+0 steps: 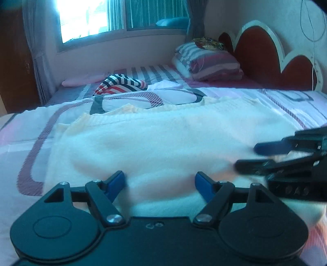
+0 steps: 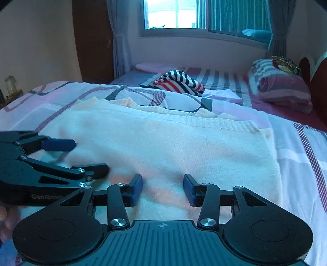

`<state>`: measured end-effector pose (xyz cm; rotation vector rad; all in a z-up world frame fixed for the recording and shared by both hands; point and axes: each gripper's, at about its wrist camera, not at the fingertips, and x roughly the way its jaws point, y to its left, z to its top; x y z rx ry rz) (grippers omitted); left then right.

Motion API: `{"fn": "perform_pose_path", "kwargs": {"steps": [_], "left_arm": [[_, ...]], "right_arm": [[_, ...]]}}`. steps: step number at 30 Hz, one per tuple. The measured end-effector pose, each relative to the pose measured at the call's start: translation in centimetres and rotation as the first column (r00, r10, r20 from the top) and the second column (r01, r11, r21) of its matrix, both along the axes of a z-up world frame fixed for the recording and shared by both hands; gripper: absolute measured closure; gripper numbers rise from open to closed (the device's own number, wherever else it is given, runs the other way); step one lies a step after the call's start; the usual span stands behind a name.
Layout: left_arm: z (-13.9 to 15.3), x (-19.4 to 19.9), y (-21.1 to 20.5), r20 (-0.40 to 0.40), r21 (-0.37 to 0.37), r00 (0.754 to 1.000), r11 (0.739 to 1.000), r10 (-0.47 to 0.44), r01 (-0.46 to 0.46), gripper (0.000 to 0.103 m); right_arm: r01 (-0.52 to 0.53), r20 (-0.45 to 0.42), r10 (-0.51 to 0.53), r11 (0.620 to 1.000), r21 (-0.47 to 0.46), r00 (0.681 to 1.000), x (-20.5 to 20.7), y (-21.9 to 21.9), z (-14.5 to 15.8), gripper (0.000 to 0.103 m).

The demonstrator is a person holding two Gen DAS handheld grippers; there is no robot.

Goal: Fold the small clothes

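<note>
A white knitted garment (image 1: pixel 163 135) lies spread on the bed, its ribbed edge toward the far side. My left gripper (image 1: pixel 159 180) hovers low over its near part, blue pads wide apart, nothing pinched. My right gripper (image 2: pixel 163 185) is just to its right over the same garment (image 2: pixel 163 139), jaws partly apart with cloth beneath them and no grip showing. Each gripper appears in the other's view: the right gripper (image 1: pixel 259 157) at the right edge, the left gripper (image 2: pixel 81 155) at the left edge. A striped red, white and dark garment (image 2: pixel 177 82) lies bunched farther back.
The patterned pink and white bedcover (image 1: pixel 30 131) surrounds the garment. Striped pillows (image 1: pixel 206 61) lean by the red headboard (image 1: pixel 257 51) at the back right. A window (image 2: pixel 179 14) and curtains stand behind the bed. A hand (image 2: pixel 6 221) shows at the lower left.
</note>
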<state>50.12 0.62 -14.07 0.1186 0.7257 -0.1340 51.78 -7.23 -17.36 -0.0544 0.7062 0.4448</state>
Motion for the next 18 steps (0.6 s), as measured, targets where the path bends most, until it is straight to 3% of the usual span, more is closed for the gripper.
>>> {"fn": "perform_pose_path", "kwargs": {"steps": [5, 8, 11, 14, 18], "left_arm": [[-0.1, -2.9, 4.7, -0.01, -0.022, 0.997, 0.997, 0.076, -0.076, 0.026], [0.0, -4.4, 7.0, -0.015, -0.063, 0.991, 0.989, 0.135, -0.136, 0.026], [1.7, -6.1, 5.8, 0.026, -0.068, 0.986, 0.984, 0.168, -0.166, 0.028], [2.3, -7.7, 3.2, 0.046, -0.102, 0.993, 0.989, 0.11, -0.105, 0.028], [1.0, -8.9, -0.6, 0.0, -0.091, 1.0, 0.995, 0.028, -0.028, 0.028]], "right_arm": [[0.096, -0.017, -0.097, 0.995, -0.029, 0.995, -0.6, -5.1, 0.3, 0.059], [0.122, -0.042, -0.125, 0.991, -0.062, 0.991, -2.1, -7.3, 0.3, 0.065], [0.136, -0.035, -0.137, 0.99, -0.045, 0.99, -3.7, -6.6, 1.6, 0.065], [0.077, -0.022, -0.075, 0.995, 0.058, 0.997, -6.7, -5.0, 2.9, 0.065], [-0.002, -0.065, 0.007, 0.997, 0.073, 0.998, -10.0, -1.7, 2.5, 0.065]]}}
